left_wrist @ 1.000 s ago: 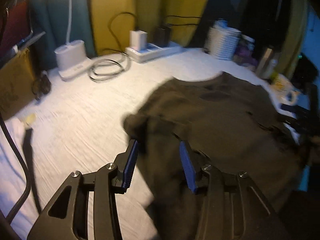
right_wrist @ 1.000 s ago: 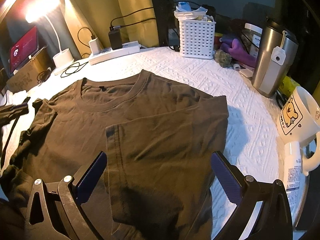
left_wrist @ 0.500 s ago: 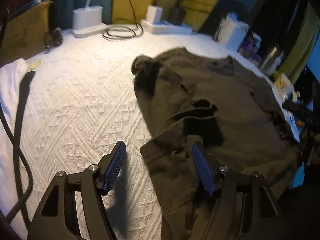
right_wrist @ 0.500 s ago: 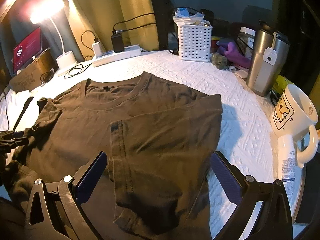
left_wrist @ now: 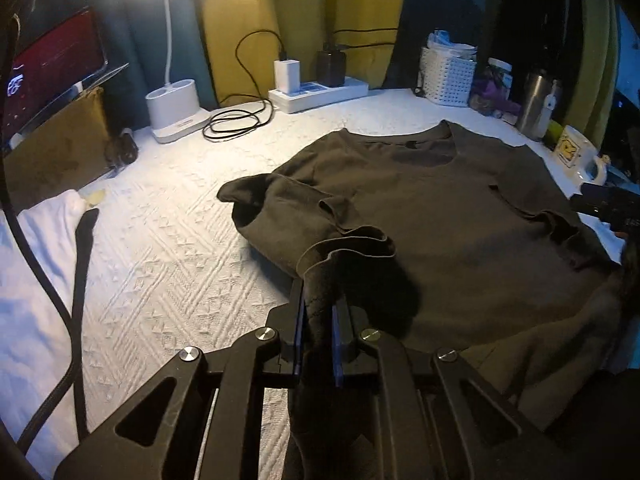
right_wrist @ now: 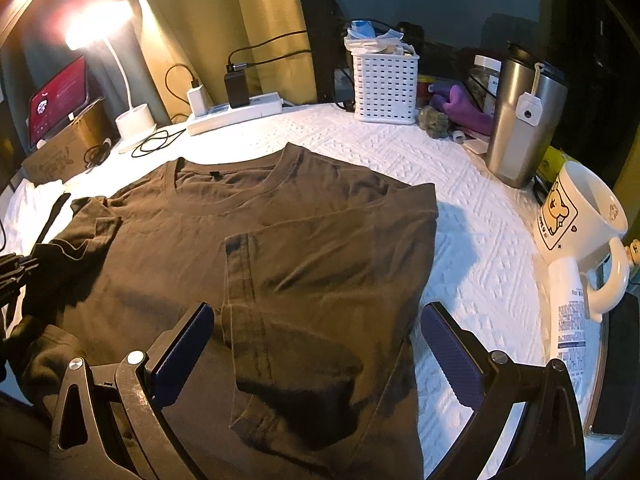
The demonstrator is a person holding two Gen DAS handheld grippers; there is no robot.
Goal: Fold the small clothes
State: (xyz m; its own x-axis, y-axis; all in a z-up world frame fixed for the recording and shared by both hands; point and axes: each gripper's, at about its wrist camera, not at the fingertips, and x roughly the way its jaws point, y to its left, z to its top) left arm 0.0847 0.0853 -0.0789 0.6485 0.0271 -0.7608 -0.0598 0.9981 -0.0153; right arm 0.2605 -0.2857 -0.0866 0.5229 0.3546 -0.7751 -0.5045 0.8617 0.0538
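Brown T-shirt edge between closing left gripper; right gripper gapes.

Dark olive-brown T-shirt, white textured cloth

The T-shirt in front of me is dark olive-brown, short-sleeved, with a round ribbed neck and a small dark tag inside the collar. It lies face up on the white quilted table, collar pointing away from me. Its right side is already folded inward, so that sleeve lies flat across the chest with its stitched hem running toward me. The left side is not folded: that sleeve sits crumpled and curled at the edge. A bunched ridge of fabric along the left side rises off the table, pinched between the pads of my left tool, whose jaws are closing. The rest lies fairly flat, lightly wrinkled.
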